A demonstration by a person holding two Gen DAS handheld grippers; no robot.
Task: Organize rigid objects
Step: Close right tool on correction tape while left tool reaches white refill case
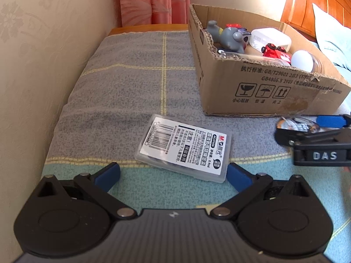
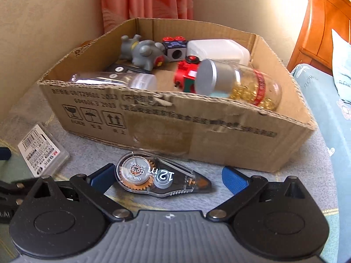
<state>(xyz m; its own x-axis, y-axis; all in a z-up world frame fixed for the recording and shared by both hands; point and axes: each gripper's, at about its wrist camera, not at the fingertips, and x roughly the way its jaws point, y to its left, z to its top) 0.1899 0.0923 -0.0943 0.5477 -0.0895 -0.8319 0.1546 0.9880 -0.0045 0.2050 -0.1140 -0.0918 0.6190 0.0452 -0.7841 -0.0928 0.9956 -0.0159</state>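
A clear plastic case [image 1: 185, 148] with a white printed label lies flat on the grey cloth, its near end between the blue pads of my left gripper [image 1: 173, 174], which is open around it. A transparent correction tape dispenser [image 2: 158, 178] lies in front of the cardboard box [image 2: 197, 131], between the wide-open fingers of my right gripper [image 2: 169, 178]. The box [image 1: 263, 87] holds a grey toy animal [image 2: 142, 51], a red toy [image 2: 186, 74], a silver-capped jar [image 2: 237, 83], a clear bottle [image 2: 116, 80] and a white container [image 2: 217, 48]. The right gripper [image 1: 316, 131] also shows at the right edge of the left wrist view.
A beige wall [image 1: 33, 65] runs along the left and a pink curtain [image 1: 151, 0] hangs behind. A wooden bed frame [image 2: 324, 22] and patterned bedding [image 2: 333, 109] stand to the right. The plastic case [image 2: 41, 151] shows at the left edge of the right wrist view.
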